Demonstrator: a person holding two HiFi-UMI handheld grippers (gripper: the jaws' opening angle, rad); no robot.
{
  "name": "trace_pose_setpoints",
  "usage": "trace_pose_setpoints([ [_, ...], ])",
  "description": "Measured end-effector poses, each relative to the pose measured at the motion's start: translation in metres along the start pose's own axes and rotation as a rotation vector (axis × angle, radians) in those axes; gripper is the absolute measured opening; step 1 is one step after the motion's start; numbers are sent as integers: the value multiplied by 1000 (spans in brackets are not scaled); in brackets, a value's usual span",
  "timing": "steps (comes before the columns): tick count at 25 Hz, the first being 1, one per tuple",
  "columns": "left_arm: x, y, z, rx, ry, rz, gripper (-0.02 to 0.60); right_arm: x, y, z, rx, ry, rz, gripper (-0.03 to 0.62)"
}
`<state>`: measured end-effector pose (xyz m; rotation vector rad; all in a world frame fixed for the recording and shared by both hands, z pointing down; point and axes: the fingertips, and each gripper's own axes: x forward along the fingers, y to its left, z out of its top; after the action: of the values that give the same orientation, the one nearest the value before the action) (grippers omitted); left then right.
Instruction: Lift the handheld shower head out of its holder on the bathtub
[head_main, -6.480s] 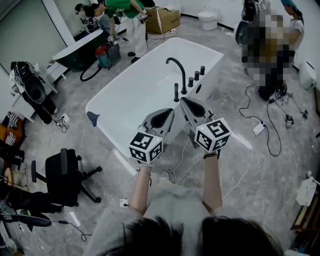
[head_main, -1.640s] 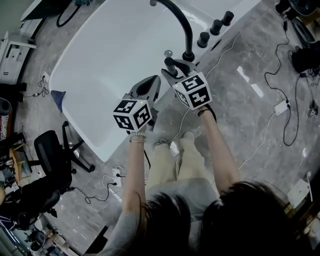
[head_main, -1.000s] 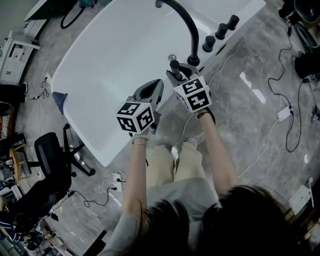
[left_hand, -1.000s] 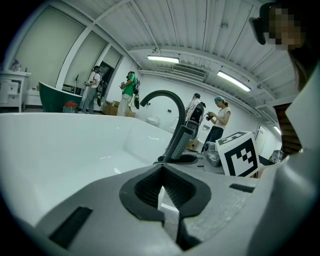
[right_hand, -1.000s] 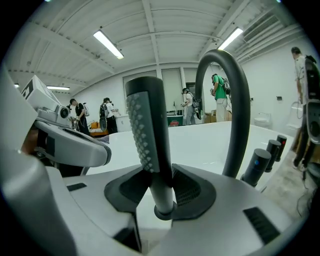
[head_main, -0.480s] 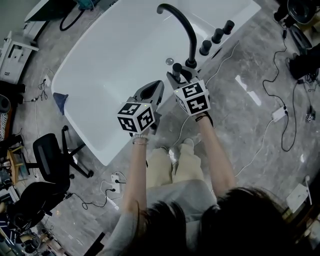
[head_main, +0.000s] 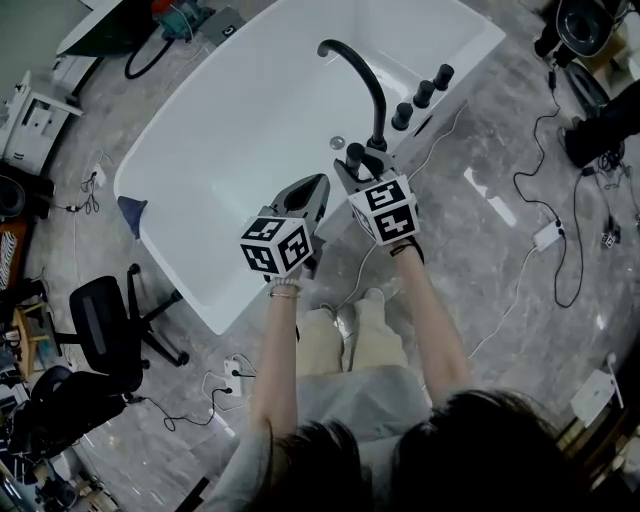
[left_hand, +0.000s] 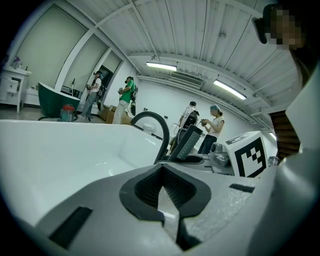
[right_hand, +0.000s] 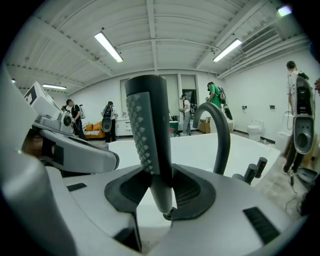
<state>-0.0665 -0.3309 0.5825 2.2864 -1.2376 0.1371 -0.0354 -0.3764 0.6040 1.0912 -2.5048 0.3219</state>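
Both grippers have come up since a second ago. The shower head (right_hand: 147, 135) rose with the right gripper (right_hand: 161, 202), whose jaws are clamped on its black stem, upright. It looks clear of its holder by the faucet (head_main: 362, 75), so the lift seems nearly done. Left gripper (left_hand: 161, 172) has its jaws together and is empty. White bathtub (head_main: 225, 130), grey marble floor (head_main: 500, 290) with loose cables, office chair (head_main: 105, 330).

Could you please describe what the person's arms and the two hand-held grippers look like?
Both the left hand-held gripper and the right hand-held gripper have light grey shells lined with black ribbed pads. Each carries a white cube with black square markers. The arms are bare below a grey short-sleeved shirt, with a band on each wrist.
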Motion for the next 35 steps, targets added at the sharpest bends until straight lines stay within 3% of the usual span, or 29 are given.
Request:
trace_pose_setpoints([
  [16,-39,-48,50,37,-65,-37,5,-65,14,72,6,-91,4,130],
  [35,-103,-132,111,195,-165,-123,5,-165,42,152,-6,-242,27,130],
])
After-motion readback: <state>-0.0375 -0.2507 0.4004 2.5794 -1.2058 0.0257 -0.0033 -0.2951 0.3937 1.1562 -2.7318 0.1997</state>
